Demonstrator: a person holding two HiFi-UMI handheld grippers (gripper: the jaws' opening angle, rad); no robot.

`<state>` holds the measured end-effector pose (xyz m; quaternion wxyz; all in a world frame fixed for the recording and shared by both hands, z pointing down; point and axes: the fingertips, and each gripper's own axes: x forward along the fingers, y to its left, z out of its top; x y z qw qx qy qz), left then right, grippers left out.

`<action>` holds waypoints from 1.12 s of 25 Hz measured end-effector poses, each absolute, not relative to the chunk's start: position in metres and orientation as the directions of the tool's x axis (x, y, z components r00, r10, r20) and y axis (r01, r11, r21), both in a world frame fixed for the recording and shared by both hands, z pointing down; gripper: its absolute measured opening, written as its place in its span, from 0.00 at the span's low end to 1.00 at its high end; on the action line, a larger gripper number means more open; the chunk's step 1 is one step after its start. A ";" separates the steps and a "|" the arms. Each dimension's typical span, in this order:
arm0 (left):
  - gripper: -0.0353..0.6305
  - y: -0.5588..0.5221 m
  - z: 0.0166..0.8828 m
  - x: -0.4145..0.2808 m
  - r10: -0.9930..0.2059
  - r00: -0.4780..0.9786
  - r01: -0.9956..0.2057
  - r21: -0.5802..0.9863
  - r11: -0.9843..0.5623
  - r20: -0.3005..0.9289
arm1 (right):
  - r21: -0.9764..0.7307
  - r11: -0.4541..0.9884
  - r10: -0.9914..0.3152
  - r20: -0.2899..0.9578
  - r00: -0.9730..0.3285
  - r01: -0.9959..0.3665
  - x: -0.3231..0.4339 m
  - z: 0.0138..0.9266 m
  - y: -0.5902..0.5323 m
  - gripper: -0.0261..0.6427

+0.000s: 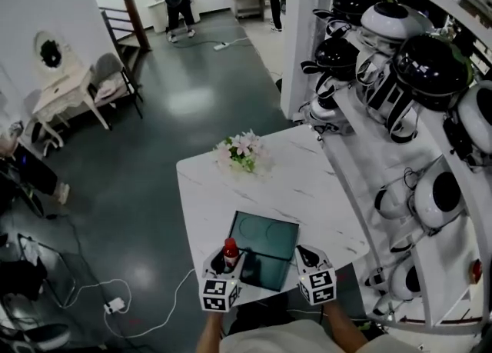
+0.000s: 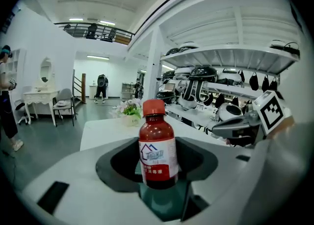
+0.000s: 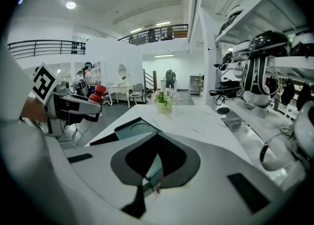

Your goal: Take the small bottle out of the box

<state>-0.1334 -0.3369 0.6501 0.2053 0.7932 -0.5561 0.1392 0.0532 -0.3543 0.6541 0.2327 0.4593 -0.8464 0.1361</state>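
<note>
Task thing: the small bottle (image 2: 157,153) has a red cap, dark red contents and a white-and-red label. It stands upright between the jaws of the left tool (image 1: 224,265).
Where it is: in the head view it sits over the left near part of the box (image 1: 269,240), close to the counter's near edge.
Box: dark teal and lying open at the near edge of the counter (image 1: 307,182). I can make out nothing else inside it.
Done: the bottle is gripped and, as I judge it, raised out of the box, since its base shows above the teal surface in the left gripper view.
Left: carrying it clear of the box. The task names no place to put it.
Left tool state: clamped on the bottle's lower body, the jaws pressing either side of the label.
Right tool state: the right tool (image 1: 306,258) has its jaws drawn together. A strip of the box shows through the cut-out behind them, and I cannot tell whether they nip it.
Pose: both forearms reach in from the near edge. Each tool points forward and somewhat down, with its marker cube toward the person, one at each near corner of the box.
Elsewhere: flowers (image 1: 244,151) stand at the far left corner, well apart from the work.
</note>
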 end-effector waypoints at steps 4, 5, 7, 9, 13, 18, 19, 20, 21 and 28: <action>0.41 -0.348 0.627 -0.138 -0.847 0.341 -0.940 0.148 -0.307 0.408 | 0.004 0.535 -0.745 0.474 -0.469 -0.845 0.049 0.630 -0.363 0.07; 0.41 -0.351 0.620 -0.138 -0.851 0.344 -0.939 0.139 -0.315 0.397 | 0.010 0.532 -0.754 0.460 -0.469 -0.846 0.048 0.622 -0.366 0.07; 0.41 -0.357 0.606 -0.137 -0.857 0.351 -0.936 0.124 -0.329 0.377 | 0.032 0.530 -0.773 0.429 -0.468 -0.847 0.046 0.608 -0.372 0.07; 0.41 -0.362 0.593 -0.135 -0.863 0.358 -0.933 0.113 -0.340 0.356 | 0.066 0.529 -0.789 0.405 -0.462 -0.846 0.046 0.595 -0.376 0.07; 0.41 -0.373 0.571 -0.132 -0.874 0.369 -0.928 0.079 -0.363 0.317 | 0.080 0.511 -0.817 0.355 -0.454 -0.856 0.048 0.572 -0.386 0.07; 0.41 -0.384 0.543 -0.130 -0.884 0.382 -0.922 0.047 -0.384 0.268 | 0.094 0.483 -0.849 0.296 -0.438 -0.871 0.053 0.548 -0.397 0.07; 0.41 -0.385 0.539 -0.130 -0.886 0.383 -0.921 0.039 -0.387 0.261 | 0.094 0.478 -0.853 0.287 -0.436 -0.873 0.053 0.544 -0.398 0.07; 0.41 -0.387 0.534 -0.130 -0.888 0.384 -0.921 0.033 -0.389 0.253 | 0.096 0.474 -0.858 0.276 -0.434 -0.875 0.053 0.539 -0.399 0.07; 0.41 -0.388 0.530 -0.130 -0.889 0.385 -0.920 0.027 -0.391 0.247 | 0.100 0.470 -0.862 0.266 -0.432 -0.877 0.053 0.533 -0.400 0.07; 0.41 -0.400 0.509 -0.127 -0.897 0.392 -0.917 0.015 -0.398 0.203 | 0.106 0.445 -0.881 0.226 -0.415 -0.889 0.060 0.516 -0.408 0.07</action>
